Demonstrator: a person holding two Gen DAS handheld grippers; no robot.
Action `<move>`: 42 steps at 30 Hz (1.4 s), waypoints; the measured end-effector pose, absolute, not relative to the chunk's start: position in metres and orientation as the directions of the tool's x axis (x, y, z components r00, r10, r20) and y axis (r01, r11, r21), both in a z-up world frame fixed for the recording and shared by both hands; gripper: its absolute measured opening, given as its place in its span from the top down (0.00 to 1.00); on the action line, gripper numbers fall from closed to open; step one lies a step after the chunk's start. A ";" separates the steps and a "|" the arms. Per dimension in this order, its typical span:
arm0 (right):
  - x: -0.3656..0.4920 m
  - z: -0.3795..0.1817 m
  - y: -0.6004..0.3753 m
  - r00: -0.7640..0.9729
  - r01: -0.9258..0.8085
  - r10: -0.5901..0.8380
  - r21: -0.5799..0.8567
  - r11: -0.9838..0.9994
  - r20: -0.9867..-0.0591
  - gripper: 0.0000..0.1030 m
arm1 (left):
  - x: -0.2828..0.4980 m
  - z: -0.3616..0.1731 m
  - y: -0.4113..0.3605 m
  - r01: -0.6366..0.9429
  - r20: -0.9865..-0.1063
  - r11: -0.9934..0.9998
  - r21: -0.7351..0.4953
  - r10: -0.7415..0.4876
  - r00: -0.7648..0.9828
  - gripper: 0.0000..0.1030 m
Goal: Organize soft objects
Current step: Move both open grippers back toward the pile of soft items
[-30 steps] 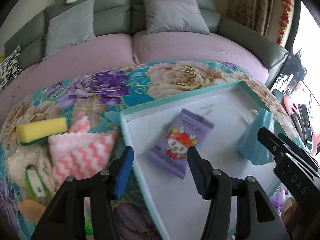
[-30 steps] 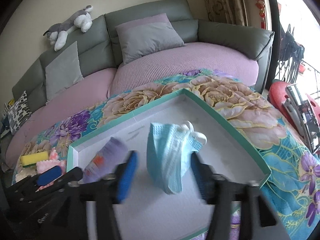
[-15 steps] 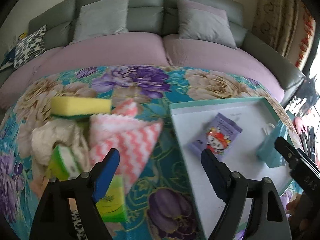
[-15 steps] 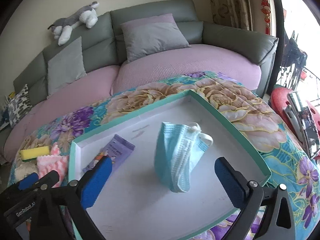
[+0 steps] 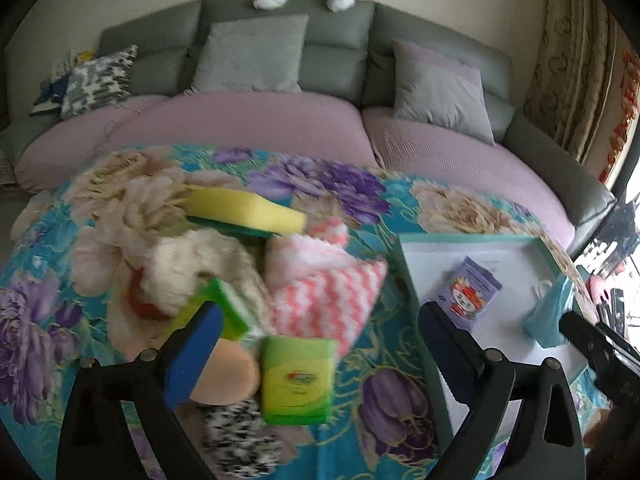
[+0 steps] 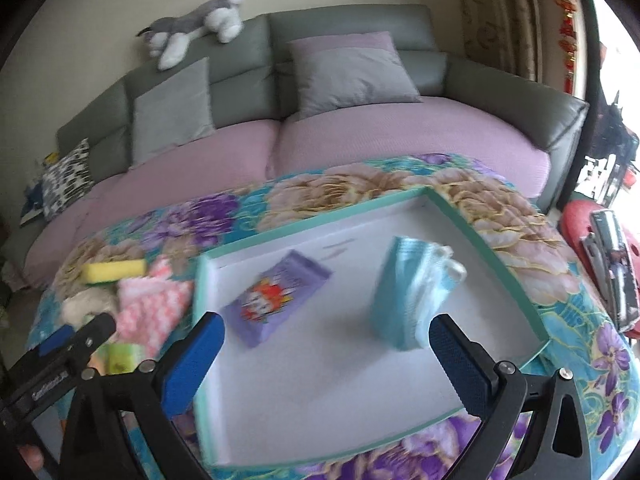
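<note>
A white tray with a teal rim (image 6: pixel 312 224) (image 5: pixel 404 264) sits on the floral cloth. In it lie a purple tissue pack (image 6: pixel 276 296) (image 5: pixel 466 292) and a folded blue face mask (image 6: pixel 412 296) (image 5: pixel 550 316). Left of the tray is a pile: a yellow sponge (image 5: pixel 244 210), a pink zigzag cloth (image 5: pixel 324 284), a cream fluffy cloth (image 5: pixel 196 264), a green tissue pack (image 5: pixel 298 380), a peach puff (image 5: pixel 226 374). My left gripper (image 5: pixel 316 352) is open above the green pack. My right gripper (image 6: pixel 324 360) is open and empty above the tray's near part.
A black-and-white patterned cloth (image 5: pixel 240 436) lies at the near edge of the pile. A grey and purple sofa (image 5: pixel 280 132) with cushions stands behind the table. A plush dog (image 6: pixel 192 28) lies on its backrest. A red object (image 6: pixel 600 240) is at the right.
My left gripper has swung left from above the tray to above the pile and opened wider. My right gripper has opened, let go of the mask and drawn back.
</note>
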State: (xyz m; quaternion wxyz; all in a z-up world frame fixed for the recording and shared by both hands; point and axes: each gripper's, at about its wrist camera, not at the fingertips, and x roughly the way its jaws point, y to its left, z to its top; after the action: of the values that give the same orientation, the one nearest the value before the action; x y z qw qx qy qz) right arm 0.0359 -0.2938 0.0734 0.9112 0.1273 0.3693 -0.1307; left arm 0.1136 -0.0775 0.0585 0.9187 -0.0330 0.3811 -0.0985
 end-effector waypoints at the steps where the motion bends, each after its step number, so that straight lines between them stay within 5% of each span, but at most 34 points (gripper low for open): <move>1: 0.035 0.074 -0.288 0.692 0.318 -0.133 0.135 0.938 -0.710 0.00 | 0.112 0.061 -0.073 0.145 -0.686 0.981 -0.131 -0.196 0.701 0.05; 30: 0.054 0.044 -0.148 0.628 0.093 0.099 0.201 0.975 -0.772 0.00 | 0.101 0.047 0.054 -0.062 -0.761 0.983 -0.175 -0.096 0.641 0.05; 42: 0.086 0.015 -0.121 0.581 0.043 0.134 0.194 0.980 -0.803 0.12 | 0.109 0.031 0.078 -0.103 -0.801 0.988 -0.114 -0.031 0.598 0.05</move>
State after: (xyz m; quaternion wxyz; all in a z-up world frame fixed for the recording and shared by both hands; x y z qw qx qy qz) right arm 0.0856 -0.1209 0.0146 0.8839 0.0967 0.4568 0.0256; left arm 0.1090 0.0783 0.0307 0.8908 -0.0743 0.4479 0.0202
